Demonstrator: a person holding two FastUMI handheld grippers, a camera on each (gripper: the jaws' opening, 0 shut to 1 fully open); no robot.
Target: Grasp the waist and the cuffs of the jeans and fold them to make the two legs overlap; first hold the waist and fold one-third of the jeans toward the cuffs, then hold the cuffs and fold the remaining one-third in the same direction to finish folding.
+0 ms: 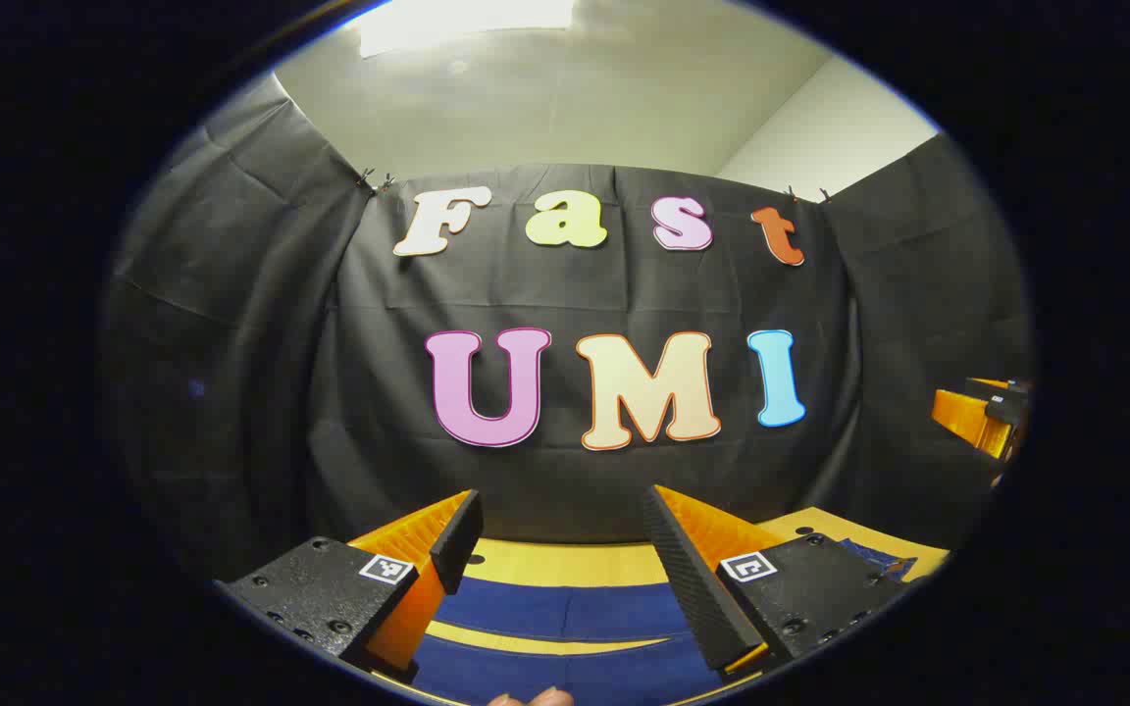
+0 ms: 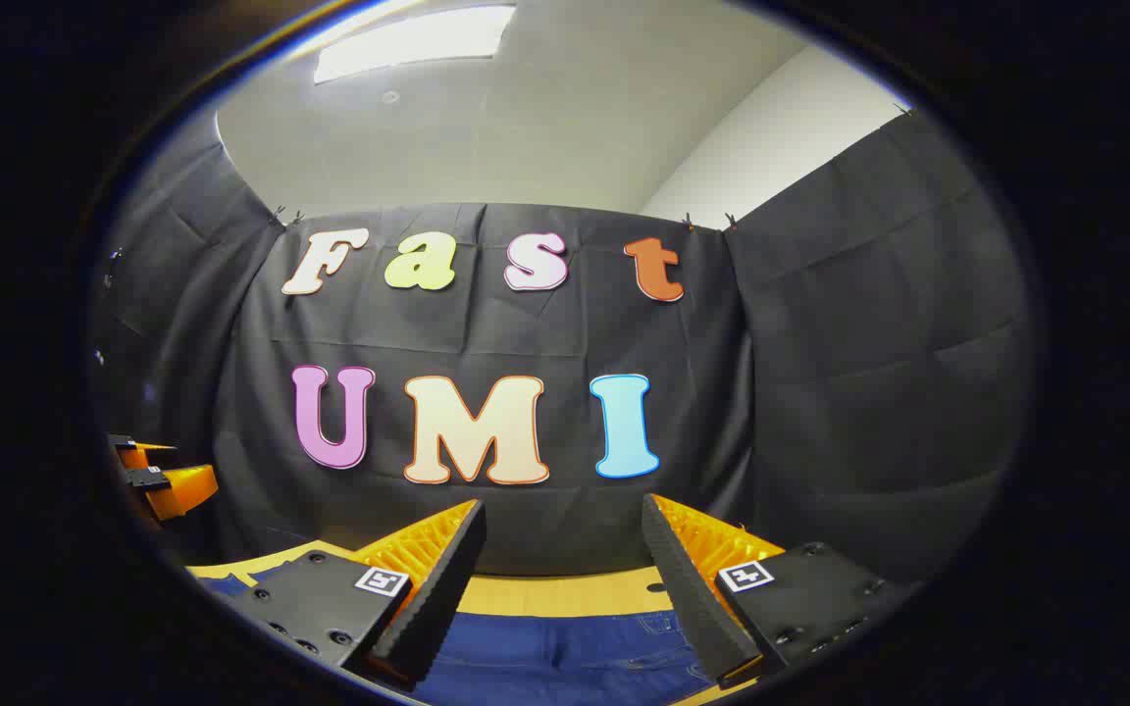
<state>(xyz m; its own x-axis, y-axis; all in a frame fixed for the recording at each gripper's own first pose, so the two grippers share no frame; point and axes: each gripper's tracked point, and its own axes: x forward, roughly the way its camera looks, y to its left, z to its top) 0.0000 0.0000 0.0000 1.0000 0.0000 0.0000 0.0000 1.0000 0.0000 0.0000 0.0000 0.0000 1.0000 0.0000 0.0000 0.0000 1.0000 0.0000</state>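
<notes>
Your left tool (image 1: 565, 549) hangs above the desk (image 1: 565, 564) with jaws spread wide, gripping nothing. Your right tool (image 2: 563, 559) matches it, level over the desk, jaws apart.

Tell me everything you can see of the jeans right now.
The jeans are dark blue denim, lying flat on a yellow-tan table. In the left gripper view two blue bands show with a strip of table between them. Both the left gripper and the right gripper are open above the jeans, not gripping them.
</notes>
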